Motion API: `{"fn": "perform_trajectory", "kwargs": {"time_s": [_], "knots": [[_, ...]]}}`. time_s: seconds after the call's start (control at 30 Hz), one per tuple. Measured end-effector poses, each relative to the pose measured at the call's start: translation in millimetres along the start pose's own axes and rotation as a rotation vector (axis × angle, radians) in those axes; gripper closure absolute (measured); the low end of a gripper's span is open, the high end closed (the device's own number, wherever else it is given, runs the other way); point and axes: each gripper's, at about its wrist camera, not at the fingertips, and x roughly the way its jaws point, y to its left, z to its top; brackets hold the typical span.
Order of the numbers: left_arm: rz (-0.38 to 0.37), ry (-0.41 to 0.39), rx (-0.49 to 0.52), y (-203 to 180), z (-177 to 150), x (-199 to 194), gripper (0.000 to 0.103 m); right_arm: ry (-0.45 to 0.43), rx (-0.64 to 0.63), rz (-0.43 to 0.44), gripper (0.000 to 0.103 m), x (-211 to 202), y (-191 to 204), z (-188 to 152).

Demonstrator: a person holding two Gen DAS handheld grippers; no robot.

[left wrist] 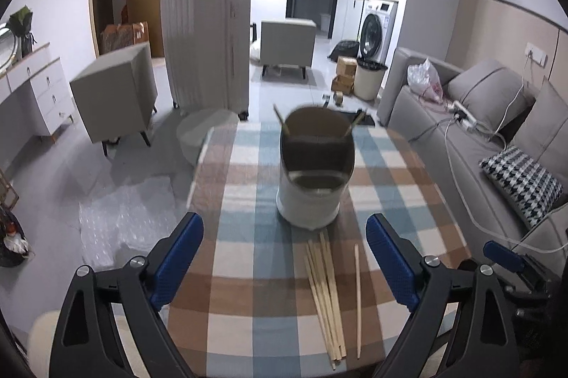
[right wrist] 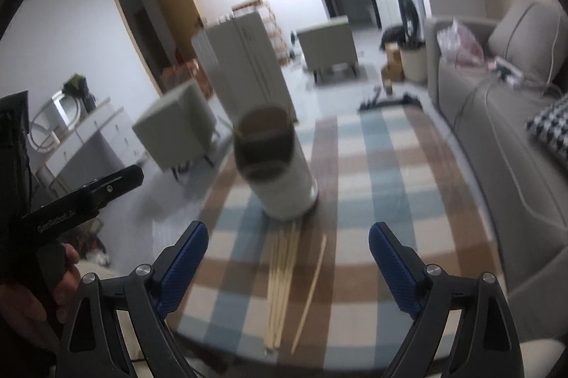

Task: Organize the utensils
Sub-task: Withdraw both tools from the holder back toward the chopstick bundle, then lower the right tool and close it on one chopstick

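Behind the checked tablecloth [left wrist: 248,172] stand a grey suitcase [left wrist: 207,47] and sofa [left wrist: 472,129]. Loose wooden chopsticks [left wrist: 325,285] lie just before the white utensil holder [left wrist: 312,179]. Left gripper [left wrist: 284,257] and right gripper [right wrist: 288,262] both gape, empty.

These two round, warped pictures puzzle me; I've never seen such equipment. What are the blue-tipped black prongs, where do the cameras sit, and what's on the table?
A person holds a hand-operated gripper in each hand; each carries a wide-angle camera looking forward along its two blue-padded fingers. One picture comes from the left gripper, the other from the right gripper. Both are open and hold nothing. On the checked tablecloth stands a white utensil holder with two sticks in it. In front of it lies a bundle of chopsticks, with a single chopstick beside them. At the right view's left edge, the person's hand grips the other tool.
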Motion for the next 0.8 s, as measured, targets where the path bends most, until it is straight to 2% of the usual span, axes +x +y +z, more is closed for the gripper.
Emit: {"fn": "perform_trajectory", "kwargs": {"time_s": [0.07,0.13,0.23,0.37,0.4,0.47,0.53,0.8], "knots": [[-0.010,0.028,-0.001,2,-11,10,0.013,0.050,0.010,-0.002,0.015,12,-5,-5],[-0.018,0.062,-0.009,4,-18,19,0.013,0.121,0.009,-0.009,0.026,29,-9,-9],[-0.006,0.116,-0.019,10,-23,36,0.013,0.212,0.001,-0.024,0.038,53,-12,-17],[0.003,0.140,-0.056,20,-20,46,0.013,0.287,0.012,-0.046,0.044,78,-18,-24],[0.008,0.143,-0.059,22,-20,49,0.013,0.309,0.025,-0.046,0.050,87,-21,-23],[0.016,0.156,-0.070,27,-19,54,0.013,0.348,0.045,-0.051,0.055,102,-26,-21],[0.013,0.168,-0.083,31,-19,60,0.013,0.398,0.051,-0.057,0.066,122,-28,-20],[0.011,0.217,-0.155,50,-13,73,0.013,0.510,-0.005,-0.101,0.067,183,-27,-14]]}}
